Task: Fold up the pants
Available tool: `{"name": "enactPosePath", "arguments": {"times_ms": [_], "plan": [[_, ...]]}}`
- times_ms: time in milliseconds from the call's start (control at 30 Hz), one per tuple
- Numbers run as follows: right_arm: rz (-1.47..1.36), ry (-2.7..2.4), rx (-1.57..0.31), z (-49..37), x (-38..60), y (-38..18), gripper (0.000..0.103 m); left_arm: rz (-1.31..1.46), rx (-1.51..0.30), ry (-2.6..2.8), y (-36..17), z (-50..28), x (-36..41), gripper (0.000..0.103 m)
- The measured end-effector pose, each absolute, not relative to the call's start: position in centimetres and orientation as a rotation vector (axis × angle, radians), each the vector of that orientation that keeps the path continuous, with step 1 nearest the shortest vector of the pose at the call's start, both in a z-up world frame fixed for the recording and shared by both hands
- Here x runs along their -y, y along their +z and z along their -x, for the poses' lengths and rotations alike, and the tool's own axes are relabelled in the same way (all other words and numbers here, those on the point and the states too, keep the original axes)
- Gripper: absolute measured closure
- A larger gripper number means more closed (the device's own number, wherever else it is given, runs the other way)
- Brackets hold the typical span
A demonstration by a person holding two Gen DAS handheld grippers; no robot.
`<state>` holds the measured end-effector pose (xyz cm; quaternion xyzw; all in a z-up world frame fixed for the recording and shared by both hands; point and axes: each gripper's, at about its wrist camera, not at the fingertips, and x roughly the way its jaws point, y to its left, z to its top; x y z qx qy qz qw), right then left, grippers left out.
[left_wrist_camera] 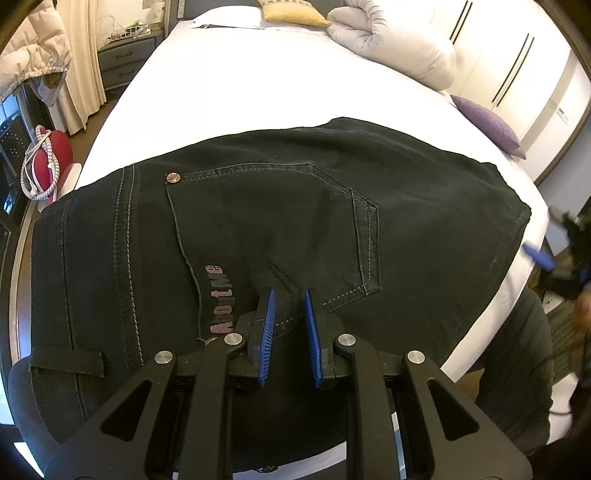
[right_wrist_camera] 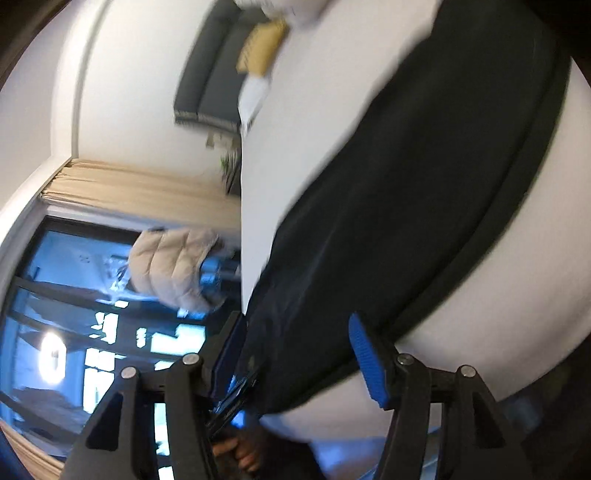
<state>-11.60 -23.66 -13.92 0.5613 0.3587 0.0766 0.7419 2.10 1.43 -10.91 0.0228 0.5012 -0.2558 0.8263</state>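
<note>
Black folded pants [left_wrist_camera: 258, 221] lie across the near end of a white bed [left_wrist_camera: 229, 92], back pocket and pink lettering facing up. My left gripper [left_wrist_camera: 290, 295] hovers just over the pocket's lower edge, blue pads a small gap apart, holding nothing. My right gripper [left_wrist_camera: 554, 254] shows at the right edge of the left wrist view, beyond the pants' right edge. In the tilted, blurred right wrist view the right gripper [right_wrist_camera: 295, 325] is wide open, with the pants [right_wrist_camera: 406, 184] between and beyond its fingers [right_wrist_camera: 364, 350], not clamped.
A rolled white duvet [left_wrist_camera: 391, 40], a yellow cushion [left_wrist_camera: 291, 11] and a purple cushion [left_wrist_camera: 487, 122] lie at the bed's far and right sides. A grey nightstand [left_wrist_camera: 122, 59] and curtain stand left. A wardrobe [left_wrist_camera: 517, 62] is right.
</note>
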Motion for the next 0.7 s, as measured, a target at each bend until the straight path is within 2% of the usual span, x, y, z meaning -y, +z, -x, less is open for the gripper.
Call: {"name": "enactPosePath", "arguments": {"times_ms": [133, 200, 533, 633, 700], "plan": [[-1.316, 0.136, -0.828, 9.8, 22.0, -16.1, 0.041, -0.026, -1.074, -0.547, -10.9, -2.6, -1.6, 0.087], [-1.339, 0.129, -0.827, 15.0, 23.4, -17.5, 0.041, -0.020, -1.074, -0.546, -11.1, -2.7, -1.7, 0.087], [-1.417, 0.097, -0.833, 17.1, 25.9, -19.3, 0.041, -0.025, -1.075, -0.540, -11.2, -2.9, -1.6, 0.087], [-1.425, 0.091, -0.850, 16.8, 25.6, -19.9, 0.055, -0.033, -1.073, -0.535, -11.2, -2.7, -1.4, 0.087], [-1.437, 0.097, -0.861, 16.4, 25.2, -20.4, 0.072, -0.034, -1.074, -0.534, -11.1, -2.7, -1.3, 0.087]]}}
